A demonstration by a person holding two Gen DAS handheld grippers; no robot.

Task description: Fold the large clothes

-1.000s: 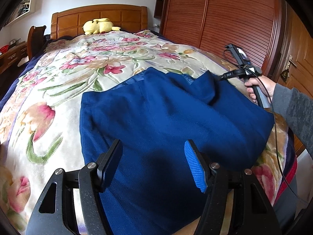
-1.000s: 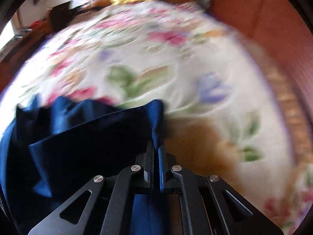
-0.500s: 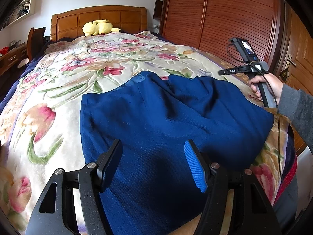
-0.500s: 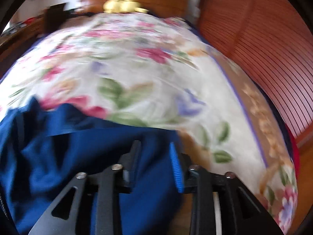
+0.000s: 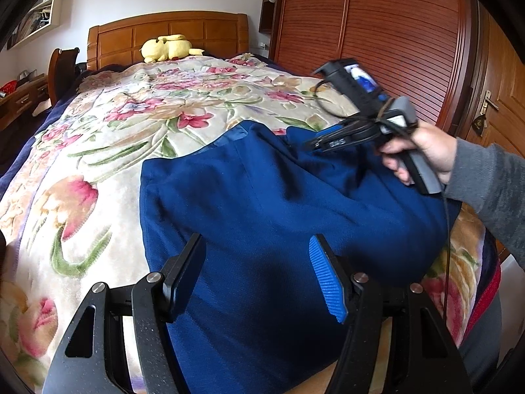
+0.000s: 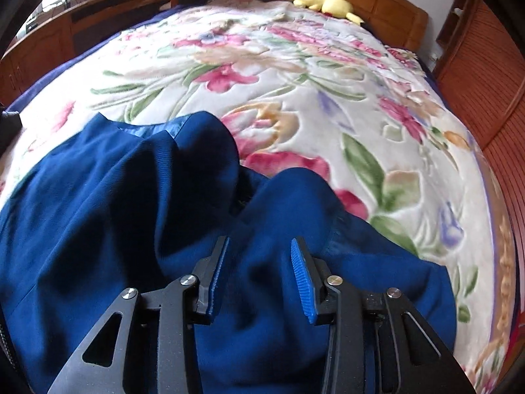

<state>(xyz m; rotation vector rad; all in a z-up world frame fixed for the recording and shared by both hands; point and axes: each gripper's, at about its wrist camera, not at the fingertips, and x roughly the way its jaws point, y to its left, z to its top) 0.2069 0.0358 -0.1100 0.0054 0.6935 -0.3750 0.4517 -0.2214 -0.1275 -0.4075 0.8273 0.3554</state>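
Blue garment (image 5: 279, 203), a thick, finely ribbed fabric with a smoother, shinier band along its far edge, lies spread on the near part of the bed, rumpled into soft mounds and folds on its right side. Left gripper (image 5: 259, 275) hovers low over its near portion, black fingers spread wide, one ridged blue pad showing, nothing between them. Right gripper (image 6: 259, 275) sits above the bunched right part, its blue-padded fingers also parted and empty; the person's right hand (image 5: 423, 151) clasps its handle. Beneath the cloth is a plush floral blanket (image 5: 108, 151) with embossed pink flowers and green leaves. Farther back a yellow plush toy (image 5: 167, 47) rests against the wooden headboard (image 5: 197, 31), beside a slatted reddish wardrobe (image 5: 393, 32)
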